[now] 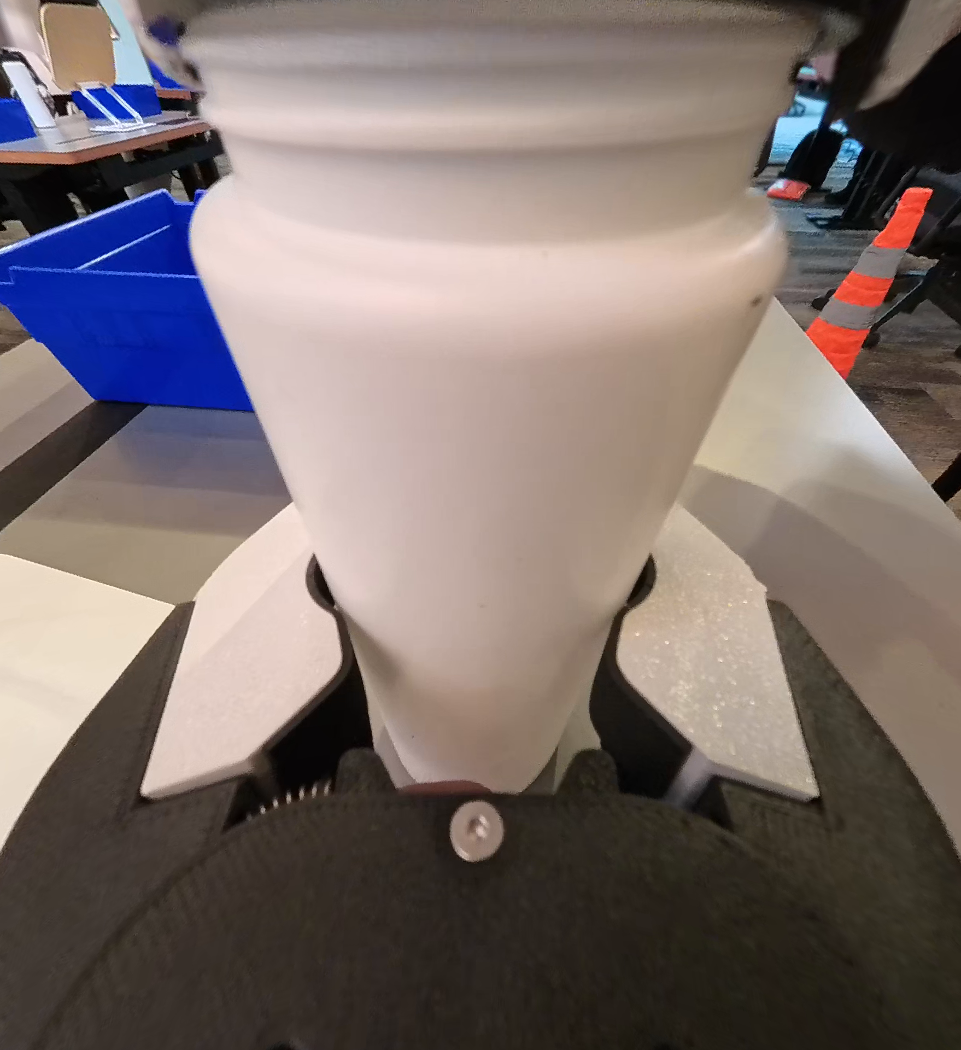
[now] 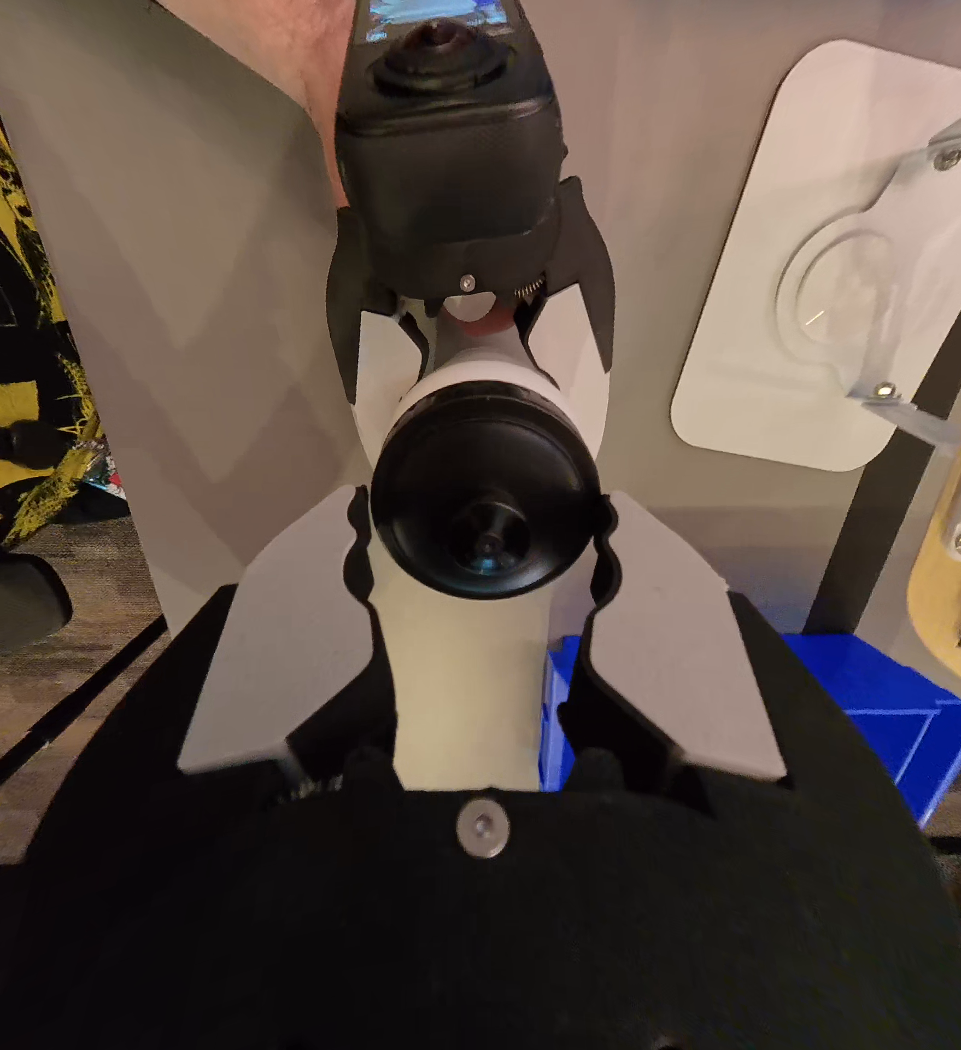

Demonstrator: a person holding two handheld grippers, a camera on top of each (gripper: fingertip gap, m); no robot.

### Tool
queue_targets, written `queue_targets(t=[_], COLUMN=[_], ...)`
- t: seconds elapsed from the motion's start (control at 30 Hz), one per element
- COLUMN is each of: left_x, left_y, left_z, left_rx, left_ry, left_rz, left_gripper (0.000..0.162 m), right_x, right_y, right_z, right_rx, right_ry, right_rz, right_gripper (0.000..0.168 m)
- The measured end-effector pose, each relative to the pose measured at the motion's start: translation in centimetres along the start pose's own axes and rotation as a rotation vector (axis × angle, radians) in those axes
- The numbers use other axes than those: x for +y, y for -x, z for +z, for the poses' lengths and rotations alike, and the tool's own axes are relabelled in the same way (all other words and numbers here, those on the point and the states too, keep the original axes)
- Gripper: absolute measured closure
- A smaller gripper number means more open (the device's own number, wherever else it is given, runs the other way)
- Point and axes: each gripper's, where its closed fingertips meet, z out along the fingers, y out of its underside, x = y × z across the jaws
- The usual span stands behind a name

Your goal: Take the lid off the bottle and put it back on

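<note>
A white plastic bottle (image 1: 484, 398) is held off the table (image 1: 143, 494) between 2 handheld grippers. The left gripper (image 1: 481, 579) is clamped around the bottle's body, its jaws pressed to either flank, which steadies the container while the other tool works at the top.

From the right wrist view, the right gripper (image 2: 481, 534) meets the bottle end-on, its jaws set to either side of the black lid (image 2: 484, 491). They appear to touch the rim, though the wide-angle view leaves it unclear whether they are pinching it or only bracketing it. The lid sits at the bottle's mouth. In the left wrist view the neck threads lie bare below it, so it looks no more than partly screwed on; whether it is coming off or going back on cannot be judged from this moment alone.

The opposed hold suits a twisting action: 1 tool fixes the body, the other turns the cap.

A blue bin (image 1: 115, 318) stands on the table behind the bottle, and an orange cone (image 1: 870, 284) stands on the floor beyond. No brand, label or legible writing shows on bottle or lid.
</note>
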Motion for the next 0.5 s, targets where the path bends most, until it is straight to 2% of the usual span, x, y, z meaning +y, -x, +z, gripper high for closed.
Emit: queue_targets(t=[0.13,0.3,0.5], left_x=[0.0,0.0,0.0], left_y=[0.2,0.1,0.0], left_z=[-0.1,-0.1,0.0], left_rx=[0.003,0.001,0.002], left_ry=[-0.008,-0.007,-0.005], left_rz=[-0.018,-0.015,-0.006], left_gripper=[0.062,0.062,0.062], right_x=[0.4,-0.7,-0.5], right_y=[0.0,-0.3,-0.1], right_z=[-0.2,-0.4,-0.3], right_rx=[-0.001,-0.004,-0.011], right_ry=[-0.003,-0.063,-0.045], right_rz=[-0.044,-0.159,-0.1], right_gripper=[0.087,0.096,0.096])
